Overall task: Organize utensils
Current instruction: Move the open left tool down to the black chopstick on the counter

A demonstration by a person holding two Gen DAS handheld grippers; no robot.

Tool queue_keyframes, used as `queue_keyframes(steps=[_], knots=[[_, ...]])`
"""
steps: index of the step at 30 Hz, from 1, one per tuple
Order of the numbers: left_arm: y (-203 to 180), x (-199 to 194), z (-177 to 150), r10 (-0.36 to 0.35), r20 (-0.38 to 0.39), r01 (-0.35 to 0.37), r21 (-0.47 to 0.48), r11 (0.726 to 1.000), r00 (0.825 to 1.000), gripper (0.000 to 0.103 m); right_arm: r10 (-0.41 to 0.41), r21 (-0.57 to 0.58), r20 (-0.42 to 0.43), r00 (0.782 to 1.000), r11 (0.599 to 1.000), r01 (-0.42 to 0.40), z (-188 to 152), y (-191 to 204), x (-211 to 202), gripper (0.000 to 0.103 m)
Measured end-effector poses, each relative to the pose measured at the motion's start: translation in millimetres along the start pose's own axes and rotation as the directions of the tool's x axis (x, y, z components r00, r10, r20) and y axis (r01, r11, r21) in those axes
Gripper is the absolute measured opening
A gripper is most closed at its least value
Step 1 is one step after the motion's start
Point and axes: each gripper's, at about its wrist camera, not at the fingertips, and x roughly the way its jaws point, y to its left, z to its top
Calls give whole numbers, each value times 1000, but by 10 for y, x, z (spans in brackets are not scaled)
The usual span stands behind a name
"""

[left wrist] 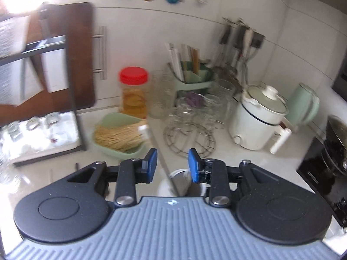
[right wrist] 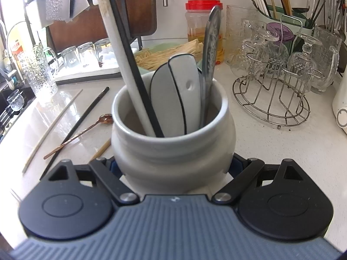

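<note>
In the right wrist view a white ceramic crock (right wrist: 171, 151) stands on the counter, and my right gripper (right wrist: 174, 165) is shut on its lower sides, the blue pads (right wrist: 236, 165) just showing at each flank. Inside it stand a white stick (right wrist: 121, 65), a black chopstick (right wrist: 132, 71), grey-white spoons (right wrist: 173, 93) and a dark patterned handle (right wrist: 211, 49). To its left on the counter lie a pale chopstick (right wrist: 52, 127), a black chopstick (right wrist: 80, 127), a copper spoon (right wrist: 80, 136) and a wooden chopstick (right wrist: 100, 149). My left gripper (left wrist: 172, 159) hovers open above the crock (left wrist: 161, 189). A grey handle (left wrist: 176, 184) runs between its pads, untouched.
A wire rack of upturned glasses (right wrist: 271, 86) stands right of the crock. Behind are a red-lidded jar (right wrist: 203, 32), a green tray of pale sticks (left wrist: 117, 134) and a green utensil caddy (left wrist: 190, 75). A white cooker (left wrist: 256, 119), a kettle (left wrist: 303, 104) and a stove (left wrist: 321, 169) stand at the right.
</note>
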Motion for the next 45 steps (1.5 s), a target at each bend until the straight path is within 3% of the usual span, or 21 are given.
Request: queue_keyframes(steps=[9,14,25,37,45], knots=[[621,-254,-346,149,-35,-153,-170,974,988,36,0,2,-9,1000,1000,0,12,2,11,92],[865,-334,-584,194,-77,-207,-225,952,978,36,-1,4,-10,1000,1000,1,13,0,14,92],[1083,-242,-918,196,-163,-235,-278,931,967,36,-5,5,-18,1000,1000,5,18,-3,19,92],[1184,-24,-952,193,-207,-247,-281,927,959,36,-7,8,-26,1000,1000,7,16,-1,18,92],[1325,332,-982,199,-265,-271,-272,923,944,36,-8,7,-28,1000,1000,8,18,-1,19,92]])
